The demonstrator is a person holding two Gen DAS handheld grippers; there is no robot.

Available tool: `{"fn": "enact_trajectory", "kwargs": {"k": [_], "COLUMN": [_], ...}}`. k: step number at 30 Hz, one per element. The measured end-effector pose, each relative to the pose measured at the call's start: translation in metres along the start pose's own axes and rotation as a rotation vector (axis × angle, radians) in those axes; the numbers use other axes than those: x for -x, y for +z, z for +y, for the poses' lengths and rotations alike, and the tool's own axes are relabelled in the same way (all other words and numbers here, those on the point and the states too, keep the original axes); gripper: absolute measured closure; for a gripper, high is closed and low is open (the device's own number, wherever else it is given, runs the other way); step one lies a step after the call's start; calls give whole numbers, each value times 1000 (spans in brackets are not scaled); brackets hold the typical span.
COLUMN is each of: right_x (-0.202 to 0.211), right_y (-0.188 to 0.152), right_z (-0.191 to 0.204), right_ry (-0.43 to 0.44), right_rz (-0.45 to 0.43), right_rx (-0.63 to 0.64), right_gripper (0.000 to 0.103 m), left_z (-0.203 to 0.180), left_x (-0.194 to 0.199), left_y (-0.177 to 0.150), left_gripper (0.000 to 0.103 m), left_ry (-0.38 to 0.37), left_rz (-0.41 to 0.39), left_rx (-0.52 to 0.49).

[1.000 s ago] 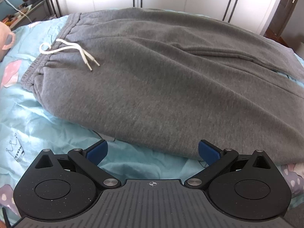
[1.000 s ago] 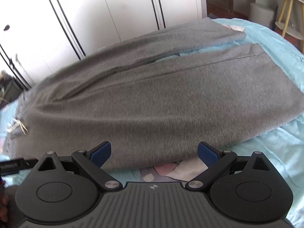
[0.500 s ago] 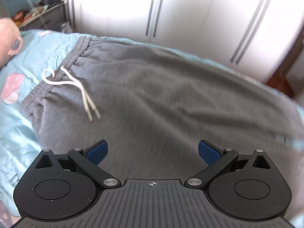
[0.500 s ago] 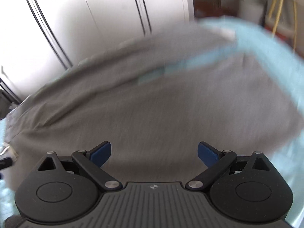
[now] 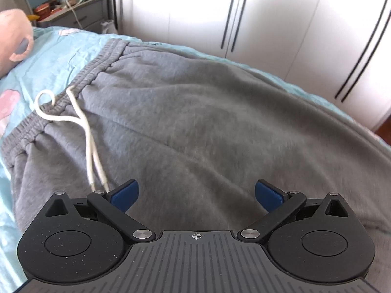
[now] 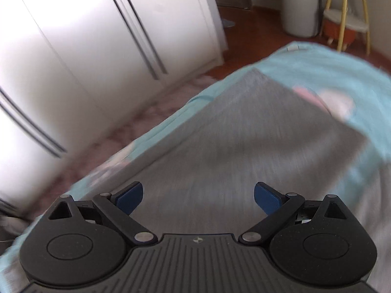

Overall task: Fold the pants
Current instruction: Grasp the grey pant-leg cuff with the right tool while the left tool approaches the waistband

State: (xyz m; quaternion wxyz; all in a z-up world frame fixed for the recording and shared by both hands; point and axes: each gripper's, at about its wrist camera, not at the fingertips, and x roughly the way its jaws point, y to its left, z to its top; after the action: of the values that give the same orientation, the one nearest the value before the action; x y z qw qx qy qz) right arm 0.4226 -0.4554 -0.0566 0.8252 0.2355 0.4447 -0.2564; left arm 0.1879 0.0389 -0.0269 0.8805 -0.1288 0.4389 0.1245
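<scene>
While spread across the bedsheet (image 5: 56,56), gray pants (image 5: 195,127), jaws wide.

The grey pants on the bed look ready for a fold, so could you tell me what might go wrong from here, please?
1. The white drawstring trails loose right by the left gripper, which is open; it might get pinched instead of cloth.
2. The far edge of the grey pants lies near the side of the bed, so a tug might slide them off.
3. The right wrist view is blurred, so the open right gripper may land imprecisely.
</scene>
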Motion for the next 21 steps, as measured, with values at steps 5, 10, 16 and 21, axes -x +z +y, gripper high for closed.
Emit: {"fn": "enact_trajectory", "kwargs": {"k": [5, 10, 16, 21], "right_x": [-71, -104, -126, -72], "right_y": [36, 54, 42, 28], "right_z": [14, 14, 37, -7], "right_ry": [-85, -178, -327, -86], "right_rz": [50, 34, 27, -59], "right_rx": [-135, -236, -27, -158], "right_gripper": [16, 25, 38, 97], "left_z": [4, 1, 2, 24], "left_x": [-7, -26, -28, -23], "left_y": [8, 12, 10, 14], "left_gripper": [0, 0, 0, 0], "left_ry": [29, 31, 35, -74], "left_rz": [-106, -62, -54, -39], "left_rx": [24, 27, 25, 162]}}
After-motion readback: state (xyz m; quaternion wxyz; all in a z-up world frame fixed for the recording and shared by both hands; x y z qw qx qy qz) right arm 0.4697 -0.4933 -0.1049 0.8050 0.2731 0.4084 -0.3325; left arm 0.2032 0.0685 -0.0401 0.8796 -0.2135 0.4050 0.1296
